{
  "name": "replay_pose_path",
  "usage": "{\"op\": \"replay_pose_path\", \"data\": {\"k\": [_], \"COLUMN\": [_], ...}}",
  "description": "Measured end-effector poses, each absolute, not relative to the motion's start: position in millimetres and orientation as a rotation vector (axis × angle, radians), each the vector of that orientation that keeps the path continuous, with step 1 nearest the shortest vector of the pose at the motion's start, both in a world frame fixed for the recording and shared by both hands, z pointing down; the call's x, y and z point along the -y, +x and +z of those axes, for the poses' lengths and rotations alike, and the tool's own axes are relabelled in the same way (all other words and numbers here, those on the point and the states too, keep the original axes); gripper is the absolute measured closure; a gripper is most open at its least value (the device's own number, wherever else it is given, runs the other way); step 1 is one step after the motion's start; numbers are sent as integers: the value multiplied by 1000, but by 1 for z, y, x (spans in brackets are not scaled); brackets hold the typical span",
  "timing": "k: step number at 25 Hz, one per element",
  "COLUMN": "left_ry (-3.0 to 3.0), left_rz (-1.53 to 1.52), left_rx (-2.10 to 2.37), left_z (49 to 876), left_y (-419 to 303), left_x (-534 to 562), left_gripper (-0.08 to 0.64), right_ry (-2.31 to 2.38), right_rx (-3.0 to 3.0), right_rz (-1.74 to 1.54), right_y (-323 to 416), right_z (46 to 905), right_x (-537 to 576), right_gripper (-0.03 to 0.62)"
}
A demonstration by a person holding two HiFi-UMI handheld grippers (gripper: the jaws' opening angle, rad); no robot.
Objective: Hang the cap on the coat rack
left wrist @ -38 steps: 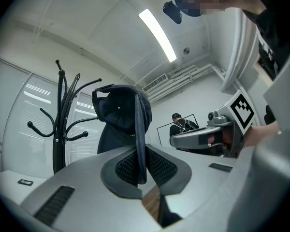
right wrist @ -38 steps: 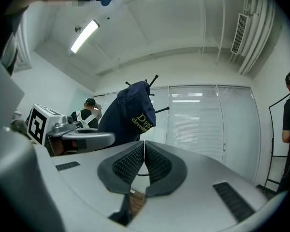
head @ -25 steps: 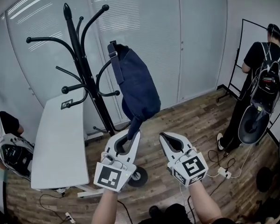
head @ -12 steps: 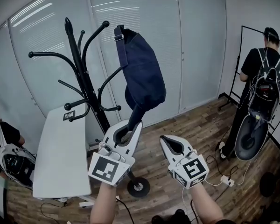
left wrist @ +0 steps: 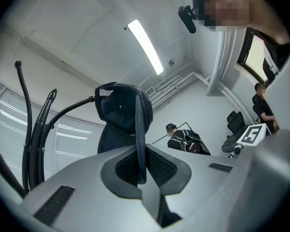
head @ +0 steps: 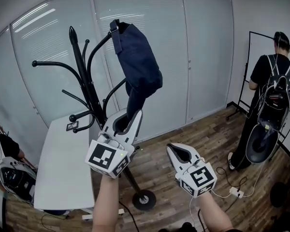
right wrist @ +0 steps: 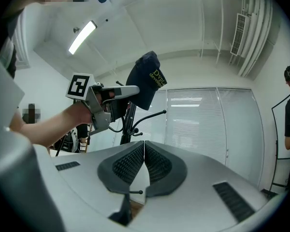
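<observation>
Your L gripper [head: 131, 115] has lifted the cap [head: 137, 62] up to the coat rack [head: 82, 76] top hook.
L jaws clamped on cap brim, crown above the fingers [head: 136, 123], strap by hook tip; R gripper [head: 177, 151] jaws together, empty.

Cap [head: 137, 66], upper centre: plain dark navy, with pale yellow lettering in the right gripper view. Coat rack [head: 84, 83]: glossy black. Left gripper [head: 130, 115] and right gripper [head: 176, 151]: light grey, black textured pads [right wrist: 128, 163], black-and-white square markers [head: 106, 157]. Table [head: 63, 163], lower left: white. Floor [head: 208, 129]: brown wood planks.
</observation>
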State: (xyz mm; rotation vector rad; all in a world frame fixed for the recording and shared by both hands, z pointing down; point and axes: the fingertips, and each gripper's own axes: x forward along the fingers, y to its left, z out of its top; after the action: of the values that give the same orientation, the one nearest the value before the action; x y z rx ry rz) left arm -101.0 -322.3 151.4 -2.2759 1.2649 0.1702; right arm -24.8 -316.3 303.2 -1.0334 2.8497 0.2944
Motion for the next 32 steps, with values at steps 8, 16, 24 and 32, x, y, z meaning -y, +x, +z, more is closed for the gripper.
{"op": "replay_pose_path", "data": {"k": [8,16,24,32], "left_ry": [-2313,-2313,-2310,-2288], "left_rz": [212,225,200,236], "left_rx": [-1300,-1317,-1318,-1381], "left_z": [166,178,197,246], "left_y": [-130,-132,-139,-130], "left_x": [340,341,341,332], "left_gripper": [529,529,529,529], "right_ry": [-1020,-1003,-1005,-1000], "right_rx": [-2864,-2885,-2905,-2899], "right_rz": [298,279,266,267], "right_y": [-41,-43,-52,-40], "right_z": [309,317,333,368], "right_x": [325,325,322,302], "right_gripper": [561,561,561,561]}}
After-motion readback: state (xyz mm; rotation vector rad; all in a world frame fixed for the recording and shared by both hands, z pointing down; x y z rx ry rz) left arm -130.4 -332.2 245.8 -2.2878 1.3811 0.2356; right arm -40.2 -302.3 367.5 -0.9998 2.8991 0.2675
